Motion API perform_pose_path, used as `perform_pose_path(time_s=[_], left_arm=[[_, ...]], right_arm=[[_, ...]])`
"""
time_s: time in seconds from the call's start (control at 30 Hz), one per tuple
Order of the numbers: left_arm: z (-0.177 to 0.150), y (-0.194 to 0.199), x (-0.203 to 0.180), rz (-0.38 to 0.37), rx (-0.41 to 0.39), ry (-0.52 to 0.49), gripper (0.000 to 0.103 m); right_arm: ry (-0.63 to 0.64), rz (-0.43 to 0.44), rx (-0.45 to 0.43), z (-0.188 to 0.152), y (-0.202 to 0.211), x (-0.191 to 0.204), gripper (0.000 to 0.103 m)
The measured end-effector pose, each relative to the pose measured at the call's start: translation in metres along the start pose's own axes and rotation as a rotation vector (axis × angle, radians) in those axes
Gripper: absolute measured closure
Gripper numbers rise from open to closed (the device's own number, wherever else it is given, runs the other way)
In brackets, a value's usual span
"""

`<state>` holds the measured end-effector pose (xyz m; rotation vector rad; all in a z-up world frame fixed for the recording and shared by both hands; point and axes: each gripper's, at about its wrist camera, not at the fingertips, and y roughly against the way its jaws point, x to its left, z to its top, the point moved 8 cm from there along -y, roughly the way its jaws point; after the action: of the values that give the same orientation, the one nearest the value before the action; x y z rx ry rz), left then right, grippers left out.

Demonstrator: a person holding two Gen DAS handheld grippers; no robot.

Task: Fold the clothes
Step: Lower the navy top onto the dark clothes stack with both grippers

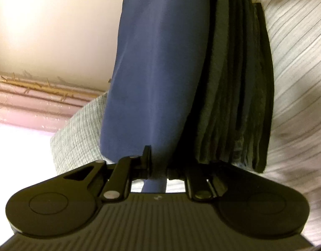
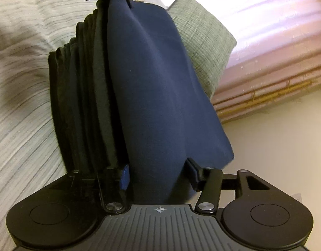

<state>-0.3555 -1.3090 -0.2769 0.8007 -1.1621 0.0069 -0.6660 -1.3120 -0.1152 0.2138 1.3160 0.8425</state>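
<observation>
Both the left gripper (image 1: 158, 165) and right gripper (image 2: 158, 173) clamp opposite ends of a smooth navy-blue garment (image 1: 156, 73). It hangs against a pile of folded dark grey clothes (image 1: 237, 94) on striped bedding (image 1: 296, 73).

Striped bed with clothes and a pillow

On the bedspread (image 1: 296, 67) (image 2: 18, 48) a dark stack (image 1: 240, 87) (image 2: 83, 94) lies at 3 o'clock in the left view, a grey pillow (image 1: 77, 136) (image 2: 200, 39) at 8.
</observation>
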Motion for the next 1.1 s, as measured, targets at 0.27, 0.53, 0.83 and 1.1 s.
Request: perform_pose_path(time_s=[0.27,0.53,0.83,1.1], left_arm=[[-0.030,0.037,0.038,-0.011,0.054,0.220,0.088],[0.021,0.035,0.072,-0.137,-0.027,0.526,0.088],[0.038,0.008,0.020,-0.255,0.012,0.442,0.103],[0.032,0.001,0.053,-0.288,0.043,0.530,0.095]], right_arm=[[-0.300,0.110,0.045,-0.010,0.051,-0.026,0.050],[-0.832,0.267,-0.024,0.007,0.025,-0.079,0.051],[-0.916,0.394,0.031,-0.030,-0.002,-0.058,0.050],[-0.926,0.396,0.024,-0.018,-0.012,-0.077,0.050]])
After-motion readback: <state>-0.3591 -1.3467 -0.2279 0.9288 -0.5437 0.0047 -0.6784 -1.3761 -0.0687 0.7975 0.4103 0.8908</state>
